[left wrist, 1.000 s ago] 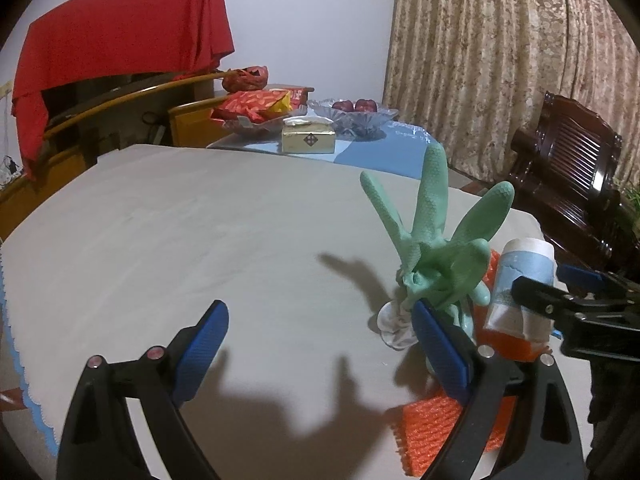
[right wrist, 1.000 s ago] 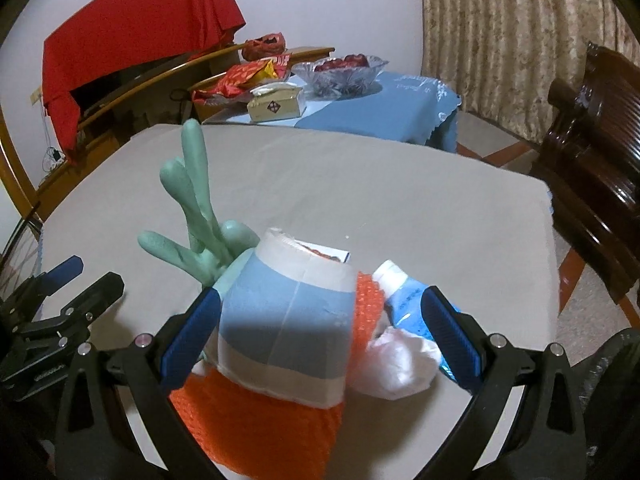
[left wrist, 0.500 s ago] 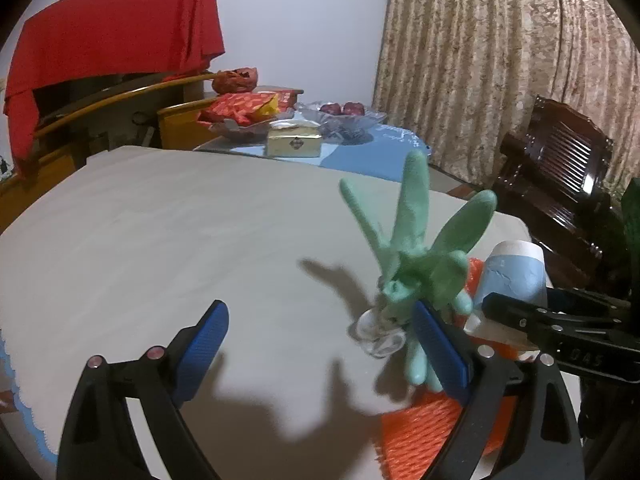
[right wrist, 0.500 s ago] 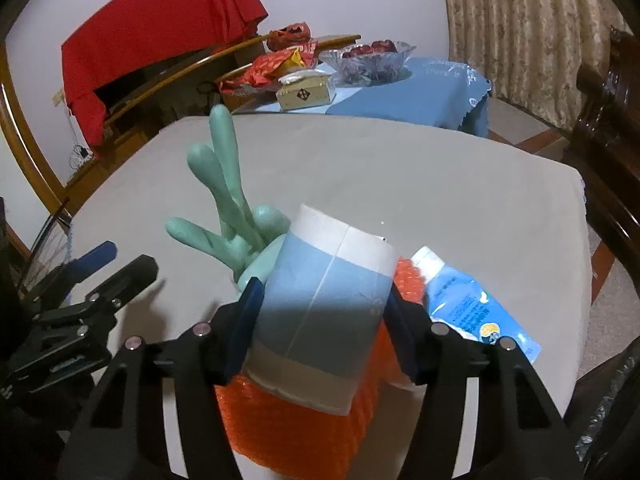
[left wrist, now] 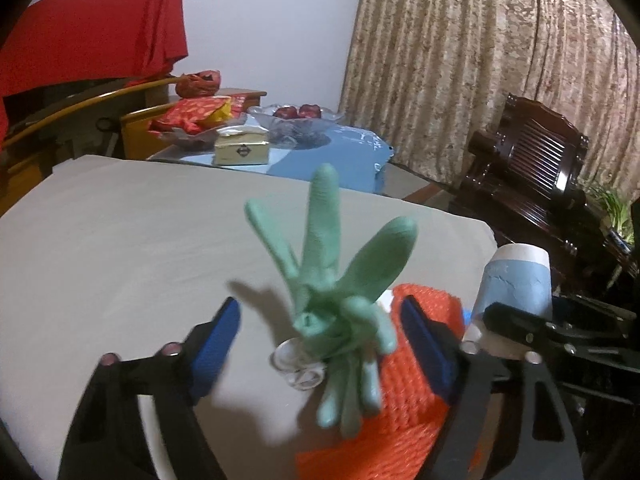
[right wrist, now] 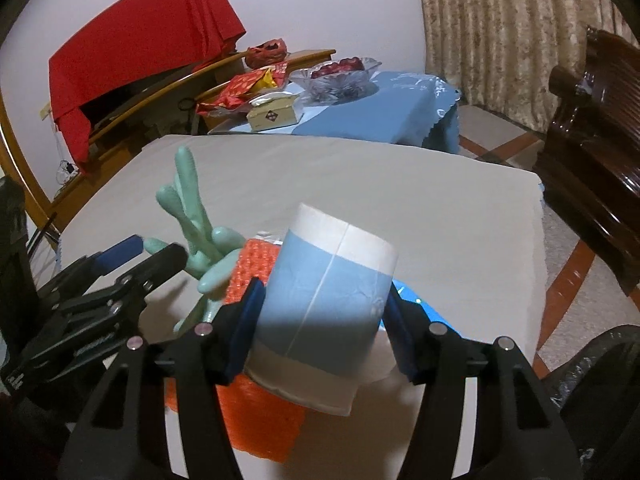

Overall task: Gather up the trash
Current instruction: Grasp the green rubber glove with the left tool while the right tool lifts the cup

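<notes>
A green rubber glove [left wrist: 332, 300] stands crumpled on the grey table [left wrist: 120, 240], fingers pointing up. My left gripper [left wrist: 320, 344] has the glove between its blue pads [left wrist: 218, 344]. Its jaws are closing and the pads do not touch the glove. The glove [right wrist: 192, 208] also shows in the right wrist view, beside the left gripper [right wrist: 120, 264]. My right gripper [right wrist: 324, 328] is shut on a blue-and-white paper cup [right wrist: 324, 300], seen in the left wrist view as cup [left wrist: 516, 280]. Under both lies an orange foam net [left wrist: 400, 420]. Clear crumpled plastic [left wrist: 298, 364] sits at the glove's base.
A blue plastic packet [right wrist: 420, 308] lies behind the cup. A black bag [right wrist: 600, 360] is at the table's right edge. Behind stands a blue-clothed side table [right wrist: 380, 100] with a glass fruit bowl [right wrist: 340, 72] and a tissue box [right wrist: 274, 114]. A dark wooden chair [left wrist: 532, 168] is on the right.
The right gripper closed on the paper cup. The left gripper moved right so the glove now stands between its jaws, which have narrowed.
</notes>
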A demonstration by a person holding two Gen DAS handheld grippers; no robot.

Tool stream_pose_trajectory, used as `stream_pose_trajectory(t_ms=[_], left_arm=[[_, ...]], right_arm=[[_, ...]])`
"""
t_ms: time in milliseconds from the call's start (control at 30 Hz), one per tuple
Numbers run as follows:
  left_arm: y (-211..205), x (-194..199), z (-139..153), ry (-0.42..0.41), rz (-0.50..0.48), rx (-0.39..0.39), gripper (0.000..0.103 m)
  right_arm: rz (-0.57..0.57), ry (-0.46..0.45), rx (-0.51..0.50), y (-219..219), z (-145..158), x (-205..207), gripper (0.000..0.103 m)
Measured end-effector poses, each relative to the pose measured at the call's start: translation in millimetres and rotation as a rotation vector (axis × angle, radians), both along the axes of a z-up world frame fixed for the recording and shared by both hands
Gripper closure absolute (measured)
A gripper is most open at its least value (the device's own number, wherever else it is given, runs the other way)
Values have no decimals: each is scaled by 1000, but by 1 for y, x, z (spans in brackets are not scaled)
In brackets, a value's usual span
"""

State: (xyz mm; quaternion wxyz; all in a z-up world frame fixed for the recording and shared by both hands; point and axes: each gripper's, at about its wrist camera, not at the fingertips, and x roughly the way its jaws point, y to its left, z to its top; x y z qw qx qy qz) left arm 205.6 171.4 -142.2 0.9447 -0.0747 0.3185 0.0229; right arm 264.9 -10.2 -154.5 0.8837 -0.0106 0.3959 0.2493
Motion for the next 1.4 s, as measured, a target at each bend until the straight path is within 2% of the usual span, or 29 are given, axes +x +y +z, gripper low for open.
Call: stream_pose_trajectory(t_ms=[100, 167, 300, 467, 633, 967, 1133, 1400], left_arm=[[-5, 9, -3, 5, -14, -8, 45], [-9, 16, -7, 23, -36, -16, 65], [-15, 21, -15, 38, -59, -17, 85], [-15, 19, -16, 32, -47, -17, 94], [-6, 11, -5, 15, -20, -44, 96], [6, -15, 41, -84, -2, -61, 96], [3, -26, 66, -133, -25, -65, 96], [-20, -38, 85, -139, -84, -66, 96]], right_arm=[[-7, 0, 0, -5, -1, 0, 47], [-9, -2, -2, -7, -1, -1, 47], [0, -17, -12, -8, 1, -5, 46], [3, -24, -9, -11, 4, -8, 46], [7, -46, -5, -14, 12, -14, 46], [5, -71, 23, -23, 32, -22, 47], [7, -85, 34, -27, 43, -28, 47], [-7, -111, 35, -43, 62, -44, 47]])
